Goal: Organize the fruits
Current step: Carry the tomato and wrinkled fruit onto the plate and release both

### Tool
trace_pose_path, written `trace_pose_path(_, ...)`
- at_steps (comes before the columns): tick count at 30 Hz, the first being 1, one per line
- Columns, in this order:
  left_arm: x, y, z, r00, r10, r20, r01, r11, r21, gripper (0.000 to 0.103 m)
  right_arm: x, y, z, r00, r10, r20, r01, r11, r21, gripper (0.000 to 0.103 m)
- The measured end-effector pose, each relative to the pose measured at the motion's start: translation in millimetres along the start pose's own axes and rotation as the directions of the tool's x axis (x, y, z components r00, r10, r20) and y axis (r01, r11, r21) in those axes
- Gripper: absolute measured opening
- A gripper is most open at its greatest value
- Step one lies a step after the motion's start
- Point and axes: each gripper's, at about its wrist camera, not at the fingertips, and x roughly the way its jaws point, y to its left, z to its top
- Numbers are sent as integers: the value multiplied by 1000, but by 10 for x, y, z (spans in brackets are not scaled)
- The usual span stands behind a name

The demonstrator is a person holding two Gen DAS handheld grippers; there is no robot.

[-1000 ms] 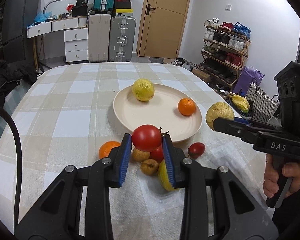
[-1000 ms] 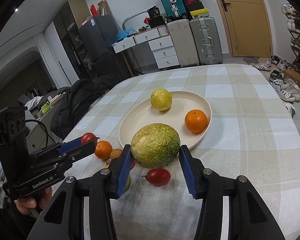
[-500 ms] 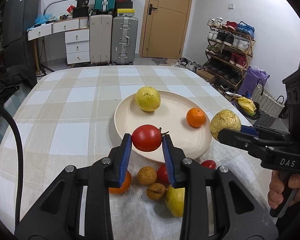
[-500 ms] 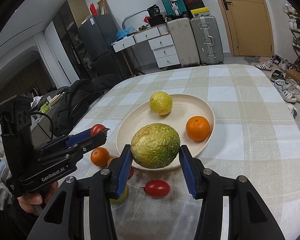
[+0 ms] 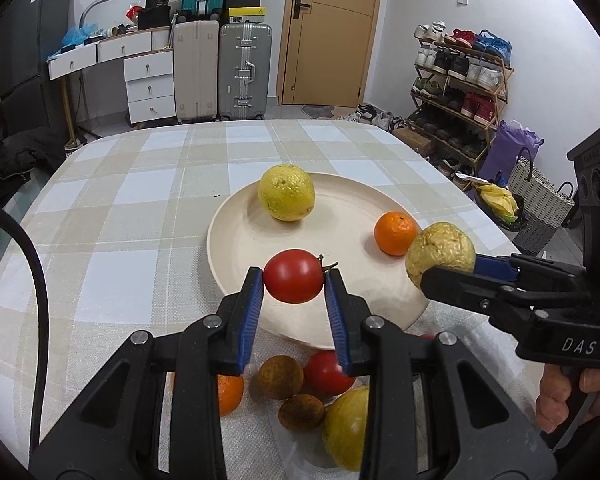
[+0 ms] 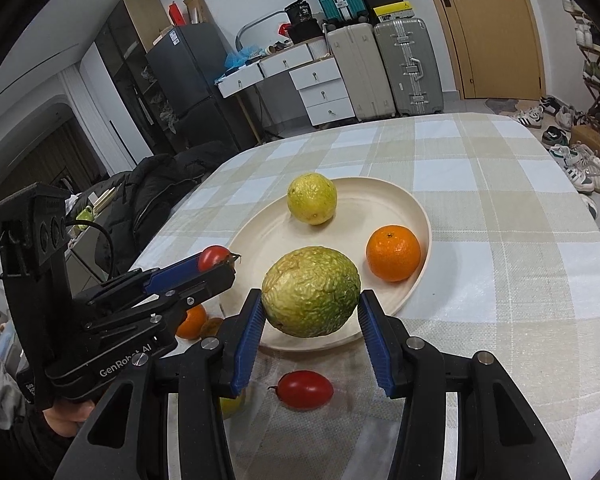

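My left gripper [image 5: 294,280] is shut on a red tomato [image 5: 294,276] and holds it above the near rim of the cream plate [image 5: 236,240]. My right gripper [image 6: 311,304] is shut on a wrinkled green-yellow fruit [image 6: 311,292] above the plate's near edge [image 6: 420,216]; it shows in the left wrist view [image 5: 440,254]. On the plate lie a yellow citrus [image 5: 286,192] and an orange [image 5: 395,233]. On the cloth near me lie another tomato [image 5: 326,372], an orange [image 5: 230,394], two small brown fruits [image 5: 280,376] and a yellow fruit [image 5: 346,426].
A small red tomato [image 6: 306,390] lies on the checked tablecloth [image 6: 500,280] below my right gripper. Suitcases [image 5: 242,70], drawers and a shoe rack [image 5: 460,92] stand beyond the table. A dark coat [image 6: 148,196] lies off the table's left side.
Both grippers have moved forward and up over the plate with their fruits held. The loose fruits on the cloth now lie lower in both views.
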Motion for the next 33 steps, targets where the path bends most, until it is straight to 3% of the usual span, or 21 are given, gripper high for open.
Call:
trace_pose_path(24, 170, -51, -43, 999, 17, -32, -17, 1000, 24, 30, 129, -60, -30, 999, -47, -28, 47, 999, 10, 50)
trace_pose_path(28, 62, 56, -66, 1000, 9, -12, -9, 1000, -7, 47, 55, -53, -38, 997, -72, -11, 72, 997, -7, 52)
trace_pose_path(30, -19, 110, -81, 1000, 11, 2, -11, 1000, -18, 59, 7, -61, -37, 996, -90, -4, 90, 996, -10, 61)
trace_pose_path(32, -124, 155, -107, 1000, 18, 14, -18, 999, -27, 83, -47, -70, -45, 996, -93, 3, 93, 996, -9, 82)
trace_pose_path(33, -179, 176, -120, 1000, 22, 21, -21, 999, -32, 87, -79, -70, -54, 996, -94, 8, 94, 996, -11, 86)
